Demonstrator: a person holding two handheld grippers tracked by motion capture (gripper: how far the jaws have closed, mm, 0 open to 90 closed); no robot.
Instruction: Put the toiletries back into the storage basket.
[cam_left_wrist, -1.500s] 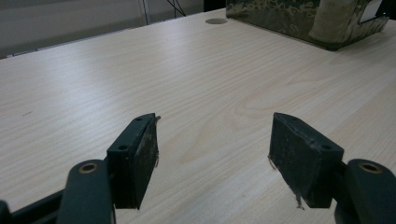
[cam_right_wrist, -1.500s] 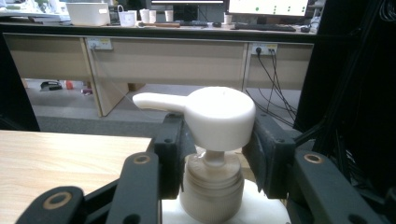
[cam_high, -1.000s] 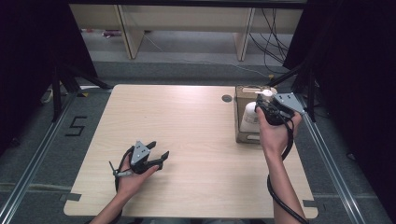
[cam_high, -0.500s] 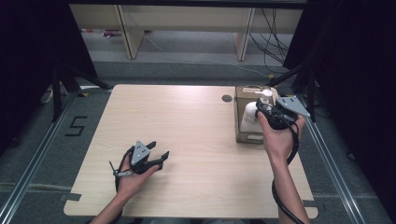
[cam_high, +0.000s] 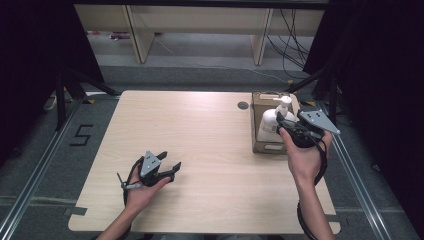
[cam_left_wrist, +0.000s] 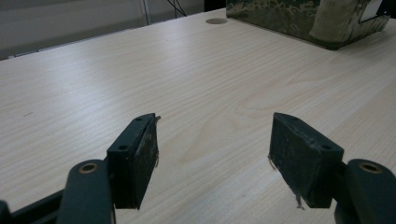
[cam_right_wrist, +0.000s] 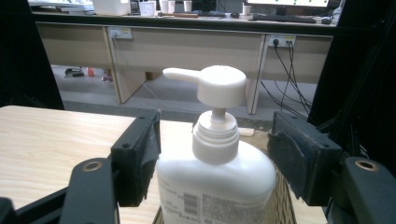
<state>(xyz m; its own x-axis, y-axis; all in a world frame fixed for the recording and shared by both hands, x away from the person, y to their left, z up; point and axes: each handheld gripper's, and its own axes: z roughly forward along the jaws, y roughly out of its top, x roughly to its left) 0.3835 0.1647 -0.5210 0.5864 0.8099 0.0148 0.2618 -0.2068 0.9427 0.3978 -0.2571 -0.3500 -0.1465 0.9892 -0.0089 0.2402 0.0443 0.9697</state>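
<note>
A white pump bottle (cam_high: 269, 124) stands upright in an open cardboard box (cam_high: 262, 145) at the table's right edge. My right gripper (cam_high: 281, 120) is level with the bottle's top on its near side. Its jaws have just been opening and stand wide. In the right gripper view the bottle (cam_right_wrist: 215, 186) rises between the pads (cam_right_wrist: 140, 154), which do not press on it, and its pump head (cam_right_wrist: 219, 84) points left. My left gripper (cam_high: 169, 161) rests low over the bare table (cam_high: 200, 125) near the front left, open, with nothing between its fingers (cam_left_wrist: 135, 158).
A small round hole (cam_high: 243, 105) sits in the tabletop beside the box. Metal rails run along both sides of the table, and a taped "5" (cam_high: 80, 135) marks the floor at left. Shelving and cables stand behind the table.
The right gripper has drawn back a little from the bottle toward the near edge. The left gripper has stayed put.
</note>
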